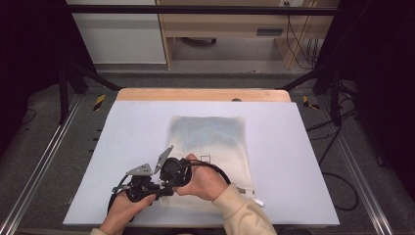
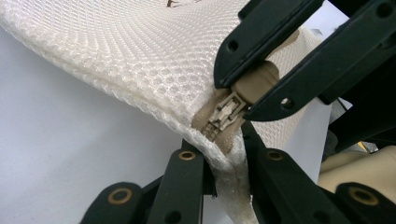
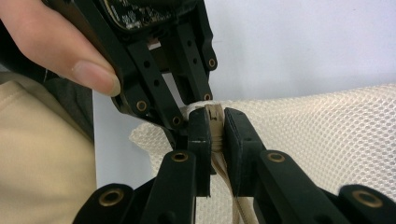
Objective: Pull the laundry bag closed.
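Near edge of the table (image 1: 303,196), roughly 6 o'clock in the high view: both hands meet at the near-left corner of the mesh bag (image 1: 210,142).

Left gripper (image 2: 223,161): jaws pressed together on the bag's corner edge, pinching mesh just below the zipper end. It acts as the anchor.

Right gripper (image 3: 216,133): jaws pressed together on the beige zipper pull (image 2: 254,86). In the left gripper view it comes in from 1 o'clock, with the slider (image 2: 226,112) just beyond its tips.

The two grippers are nearly touching, tip to tip.

The bag lies flat on the grey mat and runs from the grippers toward 12 o'clock, centre of the table. Blue contents are faintly visible through the mesh at its far end.

Risks, as I judge them:
- The pull tab is small and smooth. An off-axis tug could slip it out of the right jaws.
- The left grip is on loose mesh only. If it gives, the whole bag drags instead of the slider moving.
- The slider sits at a curved corner, so mesh could snag in the teeth.
- The jaws are crowded and could collide when the stroke starts.

Beyond the table at 12 o'clock: floor, cabinet. Not relevant.
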A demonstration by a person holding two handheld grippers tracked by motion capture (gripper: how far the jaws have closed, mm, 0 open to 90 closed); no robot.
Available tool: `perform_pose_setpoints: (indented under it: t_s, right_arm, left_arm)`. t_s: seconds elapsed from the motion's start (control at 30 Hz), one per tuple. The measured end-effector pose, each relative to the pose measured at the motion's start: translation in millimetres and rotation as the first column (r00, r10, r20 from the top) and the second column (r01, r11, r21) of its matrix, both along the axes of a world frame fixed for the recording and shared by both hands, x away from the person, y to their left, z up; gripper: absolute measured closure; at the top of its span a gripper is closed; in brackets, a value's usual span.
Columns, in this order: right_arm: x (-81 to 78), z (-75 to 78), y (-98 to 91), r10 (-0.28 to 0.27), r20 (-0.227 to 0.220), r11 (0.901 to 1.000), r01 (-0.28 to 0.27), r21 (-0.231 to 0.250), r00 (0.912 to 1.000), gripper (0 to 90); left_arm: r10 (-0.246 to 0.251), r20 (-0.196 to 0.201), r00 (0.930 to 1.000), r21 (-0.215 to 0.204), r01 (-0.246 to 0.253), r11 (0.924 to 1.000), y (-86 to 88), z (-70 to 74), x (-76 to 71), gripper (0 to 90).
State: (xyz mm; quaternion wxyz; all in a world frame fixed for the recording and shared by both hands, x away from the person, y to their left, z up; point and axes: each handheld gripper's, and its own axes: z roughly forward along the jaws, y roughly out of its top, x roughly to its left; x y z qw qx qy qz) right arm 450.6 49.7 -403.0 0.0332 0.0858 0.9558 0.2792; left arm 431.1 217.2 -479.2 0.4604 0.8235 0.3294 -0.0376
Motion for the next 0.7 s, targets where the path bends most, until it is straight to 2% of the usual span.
perform_pose_setpoints:
  t_s: [0.27, 0.7]
  right_arm:
    - [-0.4, -1.8, -0.9, 0.004, 0.009, 0.9999, -0.004, -0.010, 1.0000, 81.7]
    - [0.5, -2.9, -3.1, 0.011, 0.016, 0.9999, -0.011, 0.003, 0.9998, 81.7]
  left_arm:
    - [0.005, 0.008, 1.0000, 0.011, -0.005, 0.9999, 0.8, 1.5, -0.1, 84.3]
    - [0.007, 0.032, 0.9995, 0.024, -0.007, 0.9997, 0.3, 2.8, -0.9, 84.2]
